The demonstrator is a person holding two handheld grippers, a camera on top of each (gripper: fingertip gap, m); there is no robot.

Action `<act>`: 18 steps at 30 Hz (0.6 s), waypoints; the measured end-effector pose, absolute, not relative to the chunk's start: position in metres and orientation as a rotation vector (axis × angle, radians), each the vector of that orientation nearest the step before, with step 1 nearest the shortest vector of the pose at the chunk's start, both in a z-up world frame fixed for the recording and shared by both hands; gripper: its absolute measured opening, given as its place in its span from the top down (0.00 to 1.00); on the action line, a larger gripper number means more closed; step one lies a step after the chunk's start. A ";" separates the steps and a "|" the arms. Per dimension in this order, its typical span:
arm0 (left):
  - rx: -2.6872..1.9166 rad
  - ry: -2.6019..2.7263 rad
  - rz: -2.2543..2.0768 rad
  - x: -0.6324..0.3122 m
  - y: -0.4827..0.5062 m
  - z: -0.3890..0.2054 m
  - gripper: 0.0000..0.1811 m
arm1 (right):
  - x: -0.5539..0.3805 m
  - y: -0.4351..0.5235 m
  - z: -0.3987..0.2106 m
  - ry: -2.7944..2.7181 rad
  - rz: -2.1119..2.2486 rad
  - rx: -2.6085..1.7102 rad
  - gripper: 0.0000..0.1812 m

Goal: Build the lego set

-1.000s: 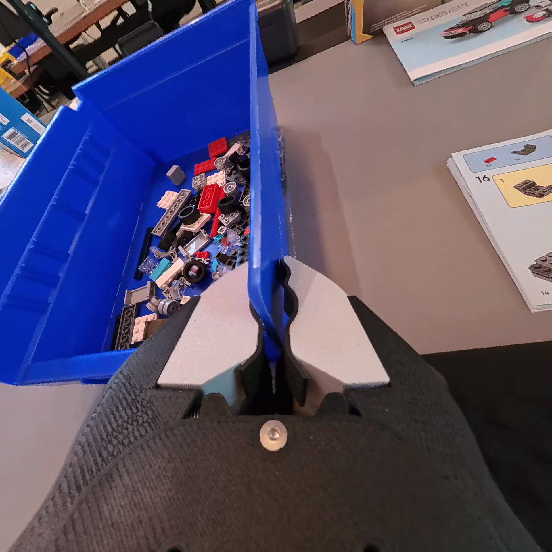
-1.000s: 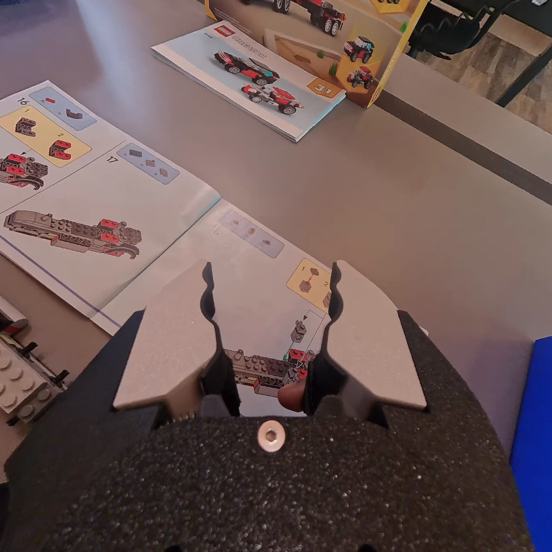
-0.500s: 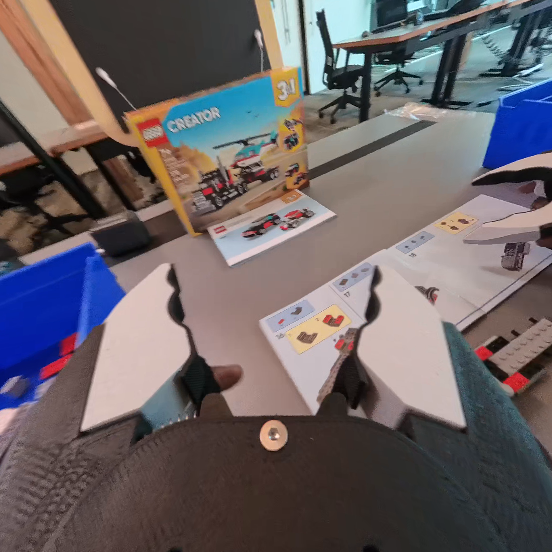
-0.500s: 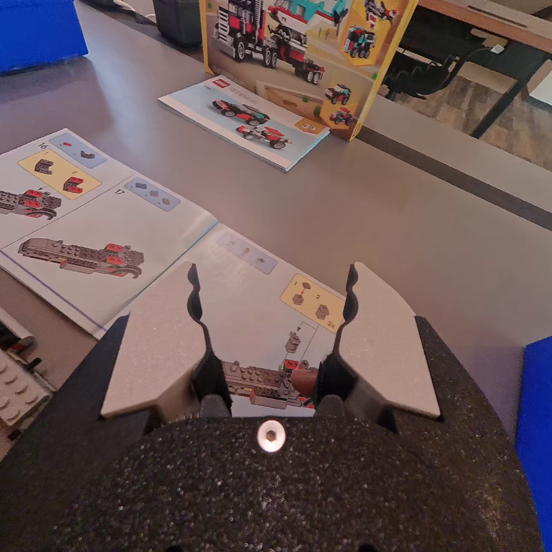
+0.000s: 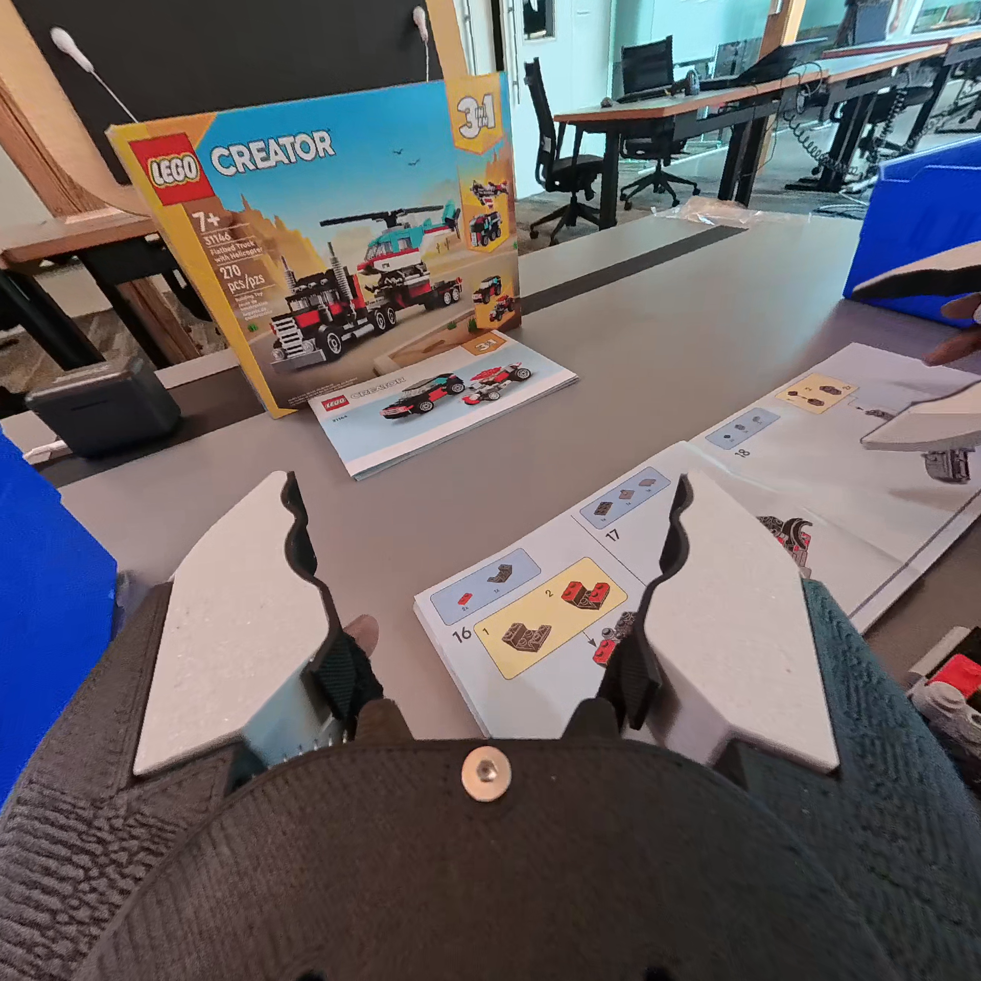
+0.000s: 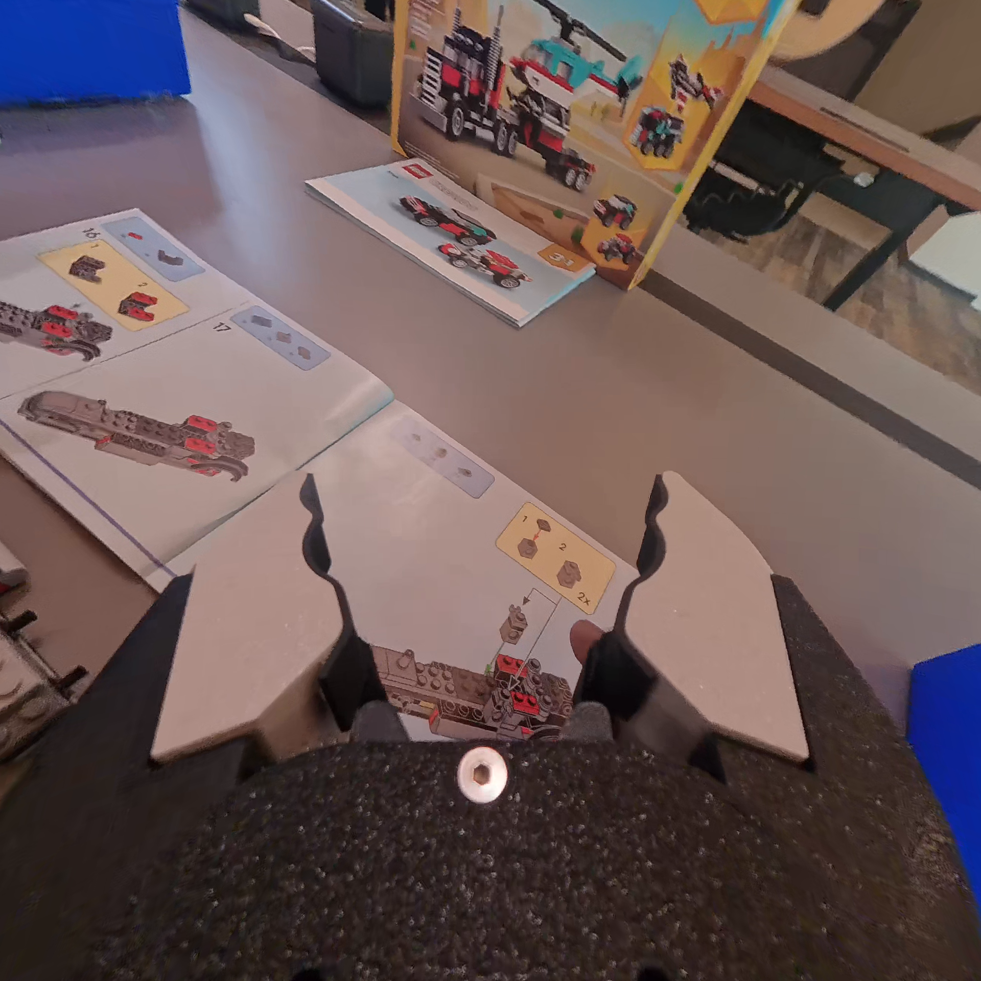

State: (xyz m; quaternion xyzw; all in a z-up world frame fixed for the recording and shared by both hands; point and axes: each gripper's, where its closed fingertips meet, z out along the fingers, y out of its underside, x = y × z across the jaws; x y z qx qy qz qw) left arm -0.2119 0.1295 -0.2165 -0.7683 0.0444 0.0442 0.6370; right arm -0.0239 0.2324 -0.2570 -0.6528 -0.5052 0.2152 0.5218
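Hovering over the open instruction booklet [image 5: 663,536], the left gripper [image 5: 485,509] has its jaws spread wide with nothing between them; the right gripper [image 6: 483,509] hangs above the booklet's far page with jaws equally wide and empty; a fingertip [image 6: 584,637] shows at its right finger; beyond the booklet a second, closed booklet [image 5: 446,403] lies flat against the foot of the upright set box [image 5: 329,249]; the partly built truck chassis [image 5: 950,685], grey and red, sits just off the booklet's near edge, mostly cut off in both views; blue bins [image 5: 48,610] flank the booklet, one at the left and another [image 5: 923,212] past the right gripper; judging by this, the step in hand is reading the diagram, no brick yet picked; the next move likely calls for going to a bin, closing on the small pieces shown on the open pages, then pressing them squarely onto the chassis
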 end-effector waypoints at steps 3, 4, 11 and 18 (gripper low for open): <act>-1.776 0.114 0.104 -0.210 0.130 -0.222 0.29 | -0.022 0.236 -0.254 -1.207 0.479 -1.526 0.35; -1.799 0.114 0.112 -0.211 0.130 -0.224 0.29 | -0.021 0.236 -0.252 -1.195 0.484 -1.519 0.35; -1.848 0.020 0.183 -0.225 0.127 -0.232 0.32 | -0.019 0.238 -0.242 -1.158 0.542 -1.463 0.32; -1.762 -0.054 0.157 -0.232 0.122 -0.222 0.30 | -0.024 0.231 -0.247 -1.221 0.541 -1.469 0.28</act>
